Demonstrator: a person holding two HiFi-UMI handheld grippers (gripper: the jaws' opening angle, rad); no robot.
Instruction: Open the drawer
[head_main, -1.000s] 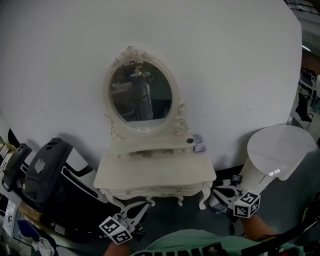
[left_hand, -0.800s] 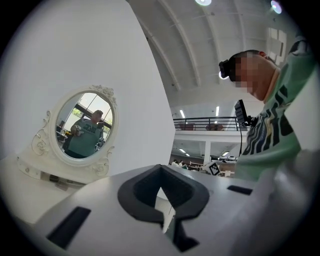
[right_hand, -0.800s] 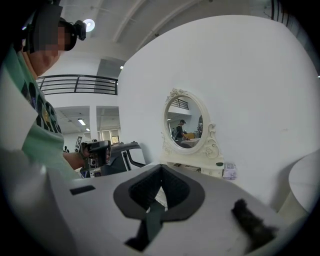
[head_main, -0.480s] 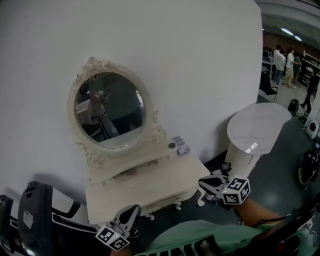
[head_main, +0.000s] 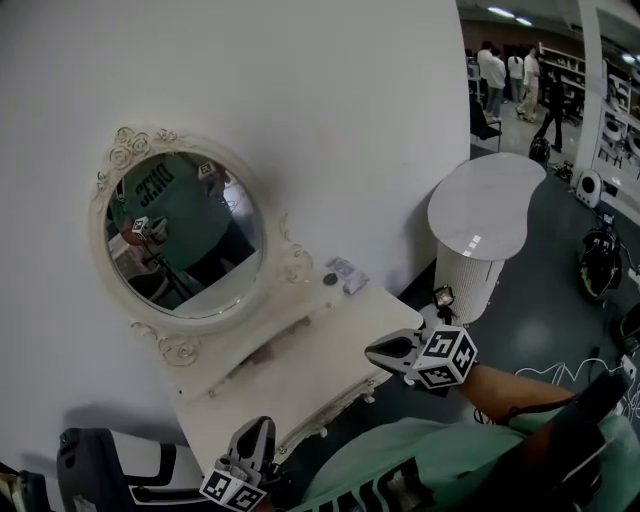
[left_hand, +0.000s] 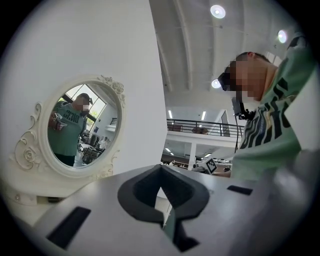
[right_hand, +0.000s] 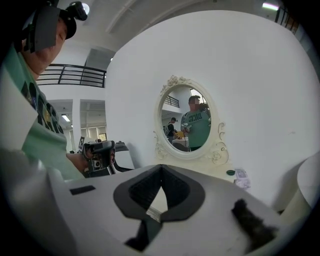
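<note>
Gripping nothing, left gripper (head_main: 258, 432) and right gripper (head_main: 374, 350) fingers meet; only head view shows table (head_main: 300, 372) front.

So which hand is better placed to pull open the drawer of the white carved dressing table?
Probably the right. The right gripper sits shut at the front edge of the white carved dressing table, by its drawer front; the left gripper, also shut, is low at its left end.
</note>
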